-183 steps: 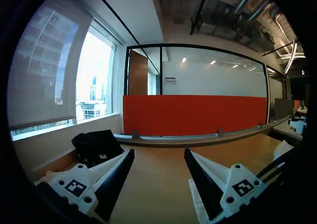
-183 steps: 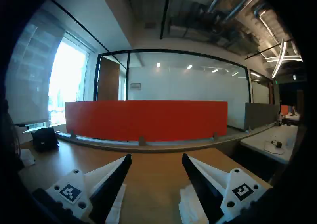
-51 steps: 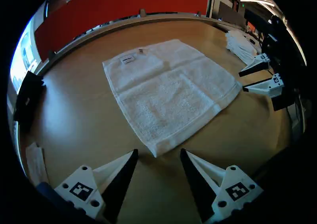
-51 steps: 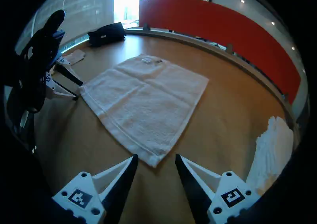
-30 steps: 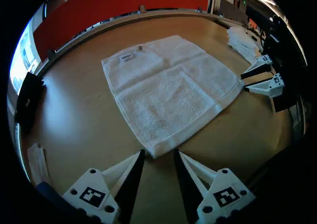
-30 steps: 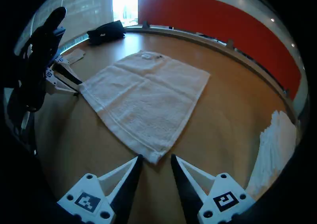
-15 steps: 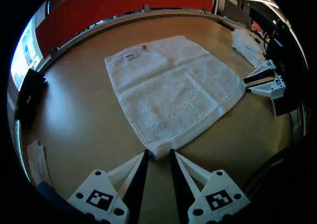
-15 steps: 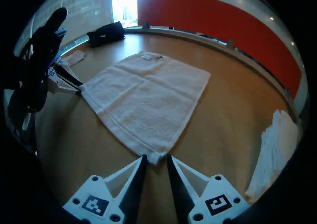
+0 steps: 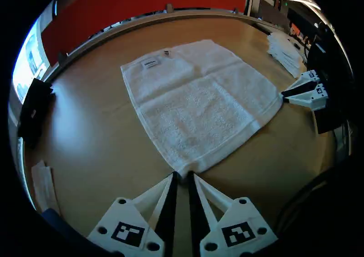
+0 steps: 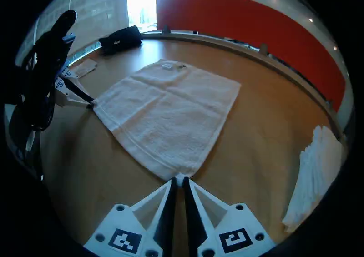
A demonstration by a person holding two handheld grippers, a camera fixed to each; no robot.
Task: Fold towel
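Surface, left gripper view: a smooth, glossy pale-brown wooden tabletop (image 9: 91, 134) runs ahead of the jaws to a long orange-red partition panel (image 9: 136, 2).
Around: a soft black bag (image 9: 34, 109) sits far to the left of the jaws. A small flat white cloth (image 9: 43, 191) lies nearer on the left, cut off at the edge. A stack of folded white towels (image 9: 284, 52) lies far ahead on the right.
Towel: the square white terry towel (image 9: 200, 107) lies flat straight ahead, nubbly, with a hemmed border. A small sewn label (image 9: 150, 63) sits near its far corner, its print too small to make out.
Left gripper (image 9: 182, 177): the jaws are pressed onto the towel's nearest corner.
Right gripper (image 9: 284, 95): white, ahead on the right, tips pinching the towel's right-hand corner. What holds it is lost in shadow.
Surface, right gripper view: the tabletop has the partition panel curving ahead to the right and a bright window (image 10: 145, 7) far ahead on the left.
Around: the bag is far ahead on the left, below the window. The stacked towels are on the right, partly cut off.
Towel: it lies flat ahead of the jaws, with one corner reaching between them.
Right gripper: the jaws are closed on that corner.
Left gripper: far to the left, its tips nip the left-hand corner.
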